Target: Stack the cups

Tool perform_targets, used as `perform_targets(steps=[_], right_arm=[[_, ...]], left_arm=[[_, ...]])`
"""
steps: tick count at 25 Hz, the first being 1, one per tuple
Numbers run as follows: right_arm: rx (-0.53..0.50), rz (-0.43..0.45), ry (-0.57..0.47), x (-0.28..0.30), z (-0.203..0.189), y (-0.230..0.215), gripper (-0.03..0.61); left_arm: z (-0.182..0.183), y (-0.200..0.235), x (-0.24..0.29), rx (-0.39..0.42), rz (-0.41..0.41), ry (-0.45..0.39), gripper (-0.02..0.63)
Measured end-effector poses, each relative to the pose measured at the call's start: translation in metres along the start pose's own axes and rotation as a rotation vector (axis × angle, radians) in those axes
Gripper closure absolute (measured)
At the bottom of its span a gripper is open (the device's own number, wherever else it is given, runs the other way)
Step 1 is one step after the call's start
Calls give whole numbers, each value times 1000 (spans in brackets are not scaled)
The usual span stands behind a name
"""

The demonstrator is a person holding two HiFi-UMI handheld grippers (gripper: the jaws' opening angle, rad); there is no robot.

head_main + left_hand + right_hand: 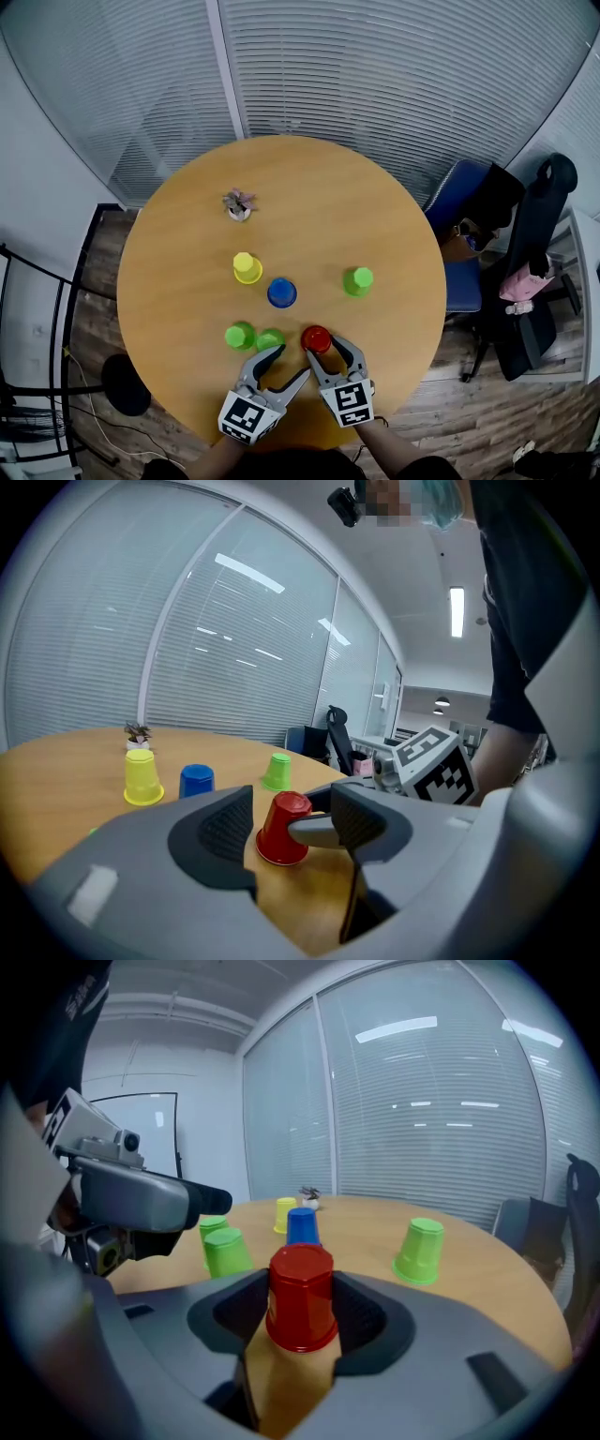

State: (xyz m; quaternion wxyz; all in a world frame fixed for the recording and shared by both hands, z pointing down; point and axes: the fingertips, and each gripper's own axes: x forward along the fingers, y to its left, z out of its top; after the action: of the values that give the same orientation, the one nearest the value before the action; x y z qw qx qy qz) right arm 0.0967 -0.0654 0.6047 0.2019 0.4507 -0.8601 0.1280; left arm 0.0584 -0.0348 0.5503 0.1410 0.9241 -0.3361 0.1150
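Note:
Several upturned cups stand on the round wooden table [187,225]: yellow [247,268], blue [281,292], a lone green one [357,280], two green ones side by side [240,336] [270,339], and a red cup [316,338] nearest me. My right gripper [326,346] is open, its jaws on either side of the red cup [302,1296], which rests on the table. Just left of it, my left gripper [292,363] is open and holds nothing. In the left gripper view the red cup [281,829] stands beyond the jaws, with one right finger beside it.
A small potted plant [238,204] sits at the far left of the table. Office chairs [525,262] with bags stand off the table's right side. Blinds over glass walls [375,66] run behind the table.

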Motion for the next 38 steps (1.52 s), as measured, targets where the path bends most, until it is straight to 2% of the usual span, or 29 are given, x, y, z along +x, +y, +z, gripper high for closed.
perform_targets(steps=[8,19,23,30,38], right_arm=[[-26,49,14,6,-5,29,362],[-51,51,25,9,-7,42,362],[-30,74,18,5,-3,45,359],[25,40,-55,-13,31,44,356],[38,-33,-113,-4,84,40,356]], left_arm=[[-12,13,-22,-27,59,-1,367],[-12,21,-32,-39,77,-5,367],[-10,23,-36,-30,73,-8,367],[2,32,-46,-22,69,-32,367],[36,55,-49,23,22,-70,367]])
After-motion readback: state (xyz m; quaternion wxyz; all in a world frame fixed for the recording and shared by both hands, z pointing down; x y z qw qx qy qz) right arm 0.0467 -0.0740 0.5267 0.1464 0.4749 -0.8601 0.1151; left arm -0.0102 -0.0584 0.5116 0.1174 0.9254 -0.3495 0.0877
